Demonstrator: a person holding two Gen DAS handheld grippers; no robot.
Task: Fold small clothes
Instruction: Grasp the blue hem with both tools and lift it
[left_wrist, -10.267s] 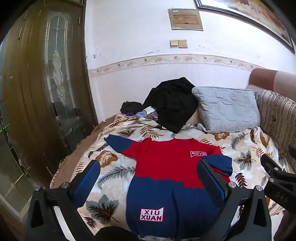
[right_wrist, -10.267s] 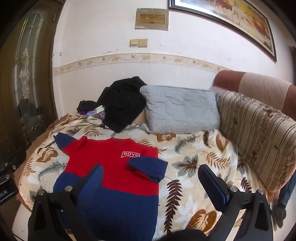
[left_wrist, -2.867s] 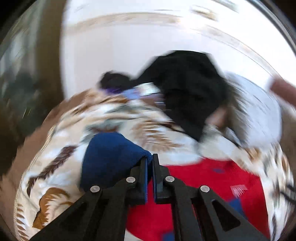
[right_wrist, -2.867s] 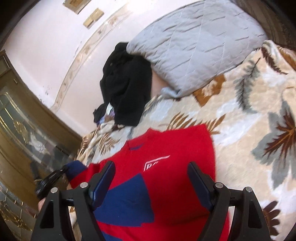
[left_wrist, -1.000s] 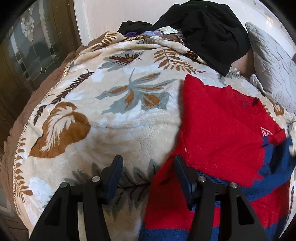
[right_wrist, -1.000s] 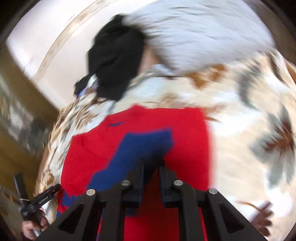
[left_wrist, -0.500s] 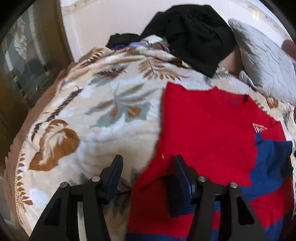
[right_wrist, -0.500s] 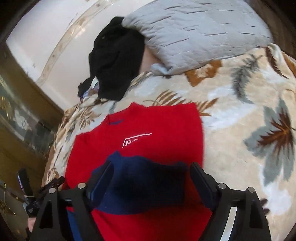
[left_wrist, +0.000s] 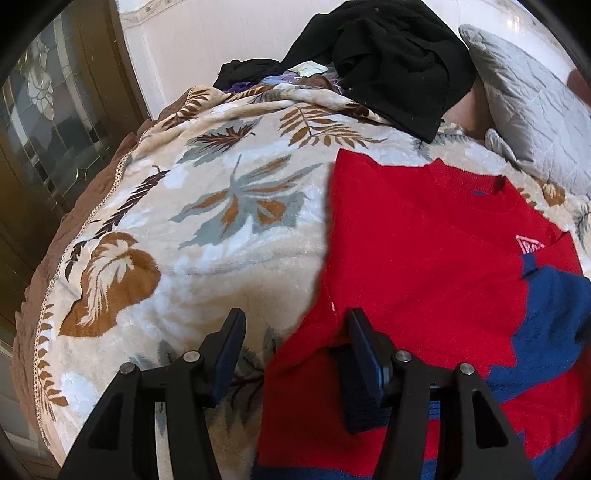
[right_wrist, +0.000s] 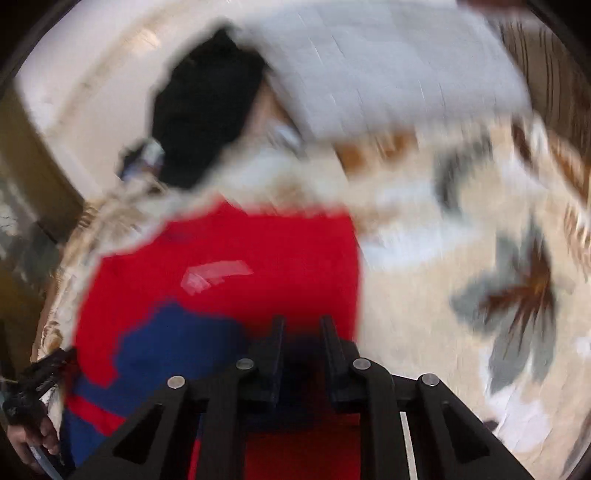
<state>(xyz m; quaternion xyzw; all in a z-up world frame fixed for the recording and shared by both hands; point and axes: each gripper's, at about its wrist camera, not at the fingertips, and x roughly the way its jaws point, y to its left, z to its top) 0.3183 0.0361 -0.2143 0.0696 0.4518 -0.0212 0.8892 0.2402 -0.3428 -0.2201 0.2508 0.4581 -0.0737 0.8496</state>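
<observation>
Over the leaf-print blanket (left_wrist: 229, 236), the left gripper (left_wrist: 295, 332) stands half open astride the red-and-blue sweater's (left_wrist: 424, 258) edge while the right gripper (right_wrist: 301, 332) is closing (blurred) above its folded blue sleeve (right_wrist: 177, 343), with black clothes (left_wrist: 399, 55) and a grey pillow (left_wrist: 528, 103) beyond.

A knitted, matt red-and-blue sweater (left_wrist: 424, 258) lies on a plush, fleecy leaf-print blanket (left_wrist: 221, 229).

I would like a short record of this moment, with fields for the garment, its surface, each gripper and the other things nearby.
garment: red and blue sweater, lying flat, blue sleeves folded onto its front
surface: leaf-print blanket
left gripper: open, straddling the sweater's side edge
right gripper: jaws closing, sweater fabric between them; view blurred
nearby: black clothes, grey pillow
</observation>
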